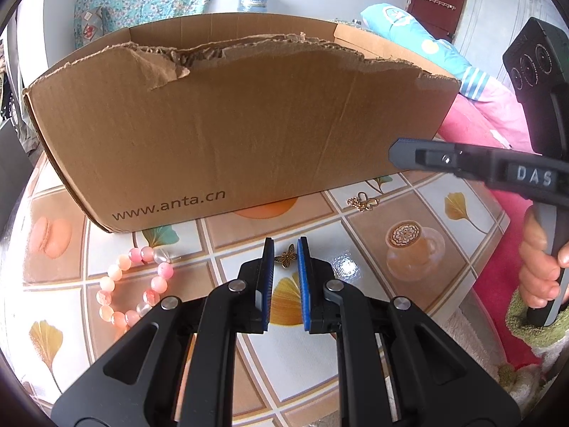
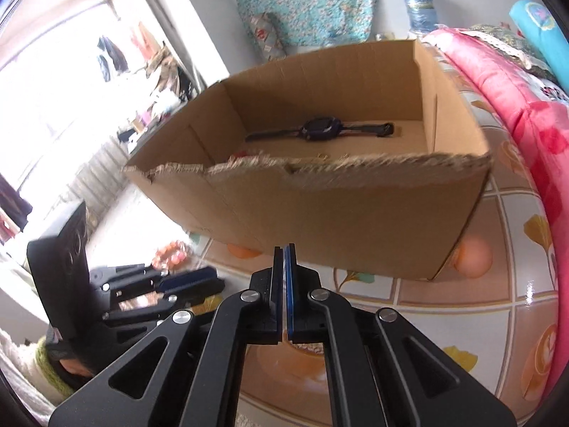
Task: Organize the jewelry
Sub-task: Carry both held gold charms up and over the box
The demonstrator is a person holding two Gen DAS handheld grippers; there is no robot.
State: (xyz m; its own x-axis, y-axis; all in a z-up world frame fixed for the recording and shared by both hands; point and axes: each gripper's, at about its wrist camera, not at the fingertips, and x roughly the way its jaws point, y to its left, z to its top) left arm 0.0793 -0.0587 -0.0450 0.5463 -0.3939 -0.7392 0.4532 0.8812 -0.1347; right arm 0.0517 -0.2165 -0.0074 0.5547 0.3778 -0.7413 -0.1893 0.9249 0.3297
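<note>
The left gripper (image 1: 285, 261) stood slightly spread, empty, the butterfly charm (image 1: 288, 256) lying between its tips. The right gripper (image 2: 284, 259) was pressed together, empty, near the cardboard box (image 2: 320, 213).

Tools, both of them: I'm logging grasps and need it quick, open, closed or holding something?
Left tool: slightly open, holding nothing; butterfly charm lies beyond its tips.
Right tool: closed, nothing visible between its pads.

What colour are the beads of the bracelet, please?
Pink and peach, some clear beads; left wrist view.
</note>
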